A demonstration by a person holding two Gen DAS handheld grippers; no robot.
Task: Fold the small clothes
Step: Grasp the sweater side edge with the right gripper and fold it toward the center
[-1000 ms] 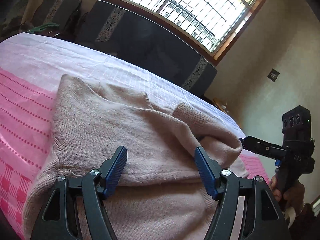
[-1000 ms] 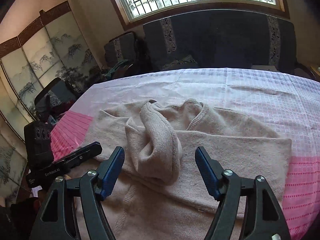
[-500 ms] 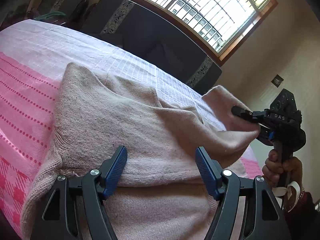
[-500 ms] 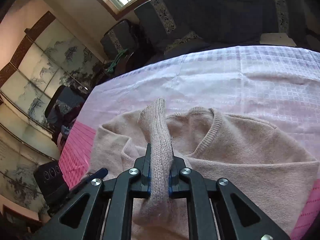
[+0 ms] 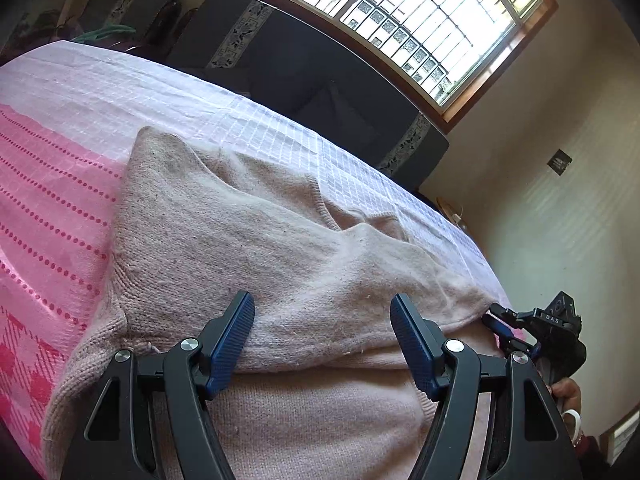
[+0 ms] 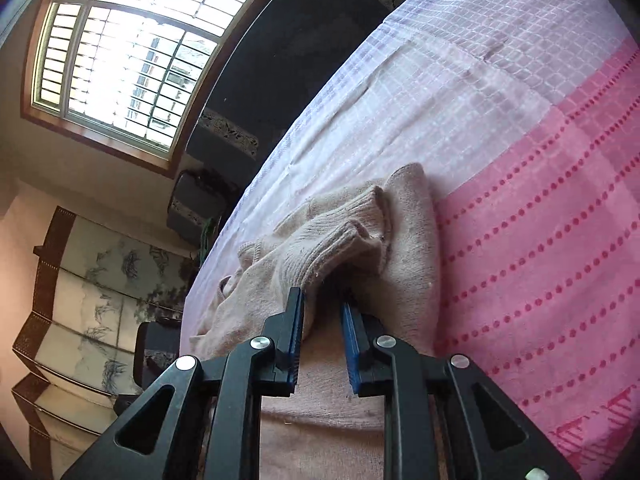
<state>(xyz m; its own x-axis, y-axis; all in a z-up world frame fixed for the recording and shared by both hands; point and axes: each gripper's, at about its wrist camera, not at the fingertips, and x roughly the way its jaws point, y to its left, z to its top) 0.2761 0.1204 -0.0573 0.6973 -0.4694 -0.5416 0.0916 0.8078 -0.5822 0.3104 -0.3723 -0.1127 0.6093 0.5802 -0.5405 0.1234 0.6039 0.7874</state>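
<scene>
Beige knit fills my left wrist view: the sweater (image 5: 280, 264) lies spread on the pink and lilac checked cloth (image 5: 52, 184), its near hem running under my left gripper (image 5: 322, 340). That gripper hangs just above the knit with its blue pads (image 5: 234, 344) wide apart and nothing pinched between them. At the right edge I see my right gripper (image 5: 506, 330) low beside the sweater's side, a bit of my hand (image 5: 568, 390) on its handle. I judge the step in hand to be the laying of one sleeve across the body. On this side the cloth lies bare beyond the sweater's left edge, so there is room to sweep outward; the dark sofa (image 5: 304, 68) stands well beyond the far edge.

In my right wrist view the picture is rolled hard over. The ribbed sleeve cuff (image 6: 352, 240) rests on the folded body, and my right gripper (image 6: 322, 324) has its jaws opening; knit sits against the left pad (image 6: 296, 332), a gap shows at the right one, so I take the sleeve as being let go. The next move, as I judge it, calls for drawing back without dragging the cuff, then taking a fresh edge for the following fold. Bare dotted pink cloth (image 6: 540, 240) lies open just beside the sweater's edge.
</scene>
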